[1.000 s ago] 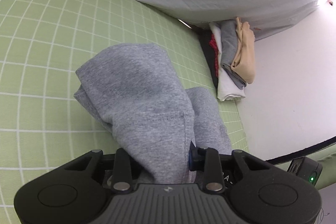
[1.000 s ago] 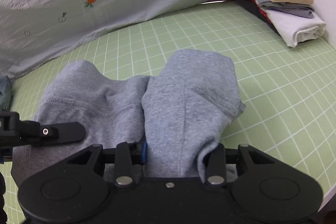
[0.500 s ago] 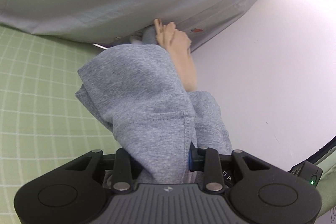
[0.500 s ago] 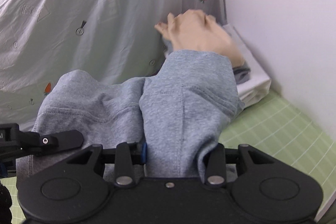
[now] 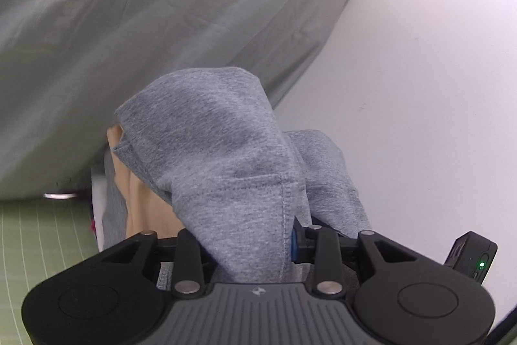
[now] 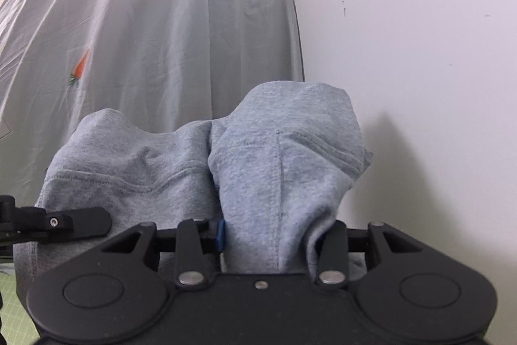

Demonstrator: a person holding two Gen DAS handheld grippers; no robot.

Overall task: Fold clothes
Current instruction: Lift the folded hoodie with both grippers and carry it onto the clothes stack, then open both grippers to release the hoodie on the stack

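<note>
A folded grey sweat garment (image 5: 219, 151) hangs forward out of my left gripper (image 5: 248, 248), whose jaws are opening with the cloth still between them. The same grey garment (image 6: 284, 157) bulges out of my right gripper (image 6: 274, 241), its jaws also opening around a thick fold. In the right wrist view the left gripper's finger (image 6: 64, 220) lies against the garment's left part. Under the garment's left edge shows a pile of folded clothes, beige (image 5: 142, 202) on top of grey and white pieces.
A pale sheet printed with carrots (image 5: 129, 21) hangs behind, meeting a white wall (image 5: 420, 86) in a corner straight ahead. A strip of the green grid mat (image 5: 32, 241) shows at the lower left.
Both grippers carried the grey garment up and across the mat into the corner. The clothes pile, earlier ahead, now lies just beneath the garment. The mat has almost left both views.
</note>
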